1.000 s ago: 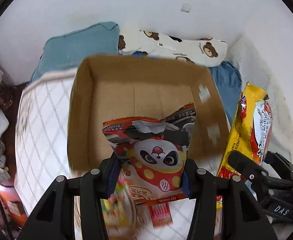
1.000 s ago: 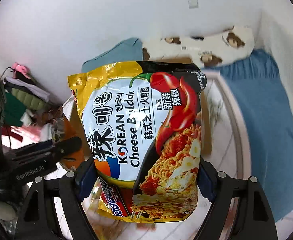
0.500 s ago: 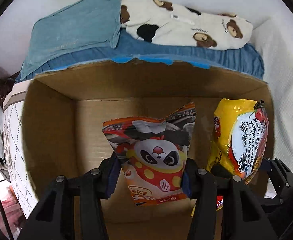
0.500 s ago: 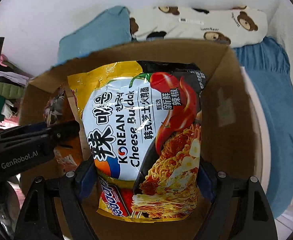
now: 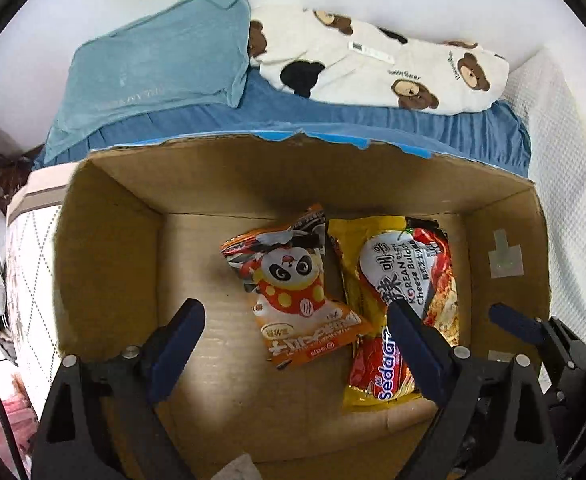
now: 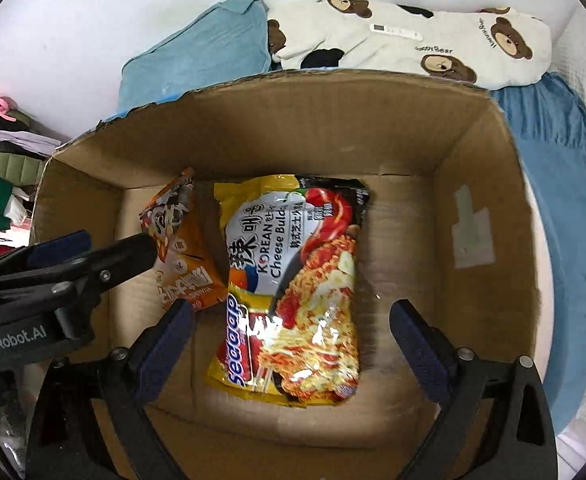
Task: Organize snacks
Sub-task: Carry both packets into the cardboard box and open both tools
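Left wrist view: panda snack bag (image 5: 297,296) and noodle packet (image 5: 401,304) lie flat, side by side on the cardboard box (image 5: 105,240) floor, neatly packed. Left tool (image 5: 293,344) and right tool (image 6: 289,344) hover above, jaws opening wide, gripping nothing.

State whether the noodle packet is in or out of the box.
In: the noodle packet lies flat on the floor of the box, beside the panda snack bag.

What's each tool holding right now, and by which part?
Nothing. Both tools' jaws are opening and empty; the panda snack bag and noodle pack lie loose on the cardboard box floor.
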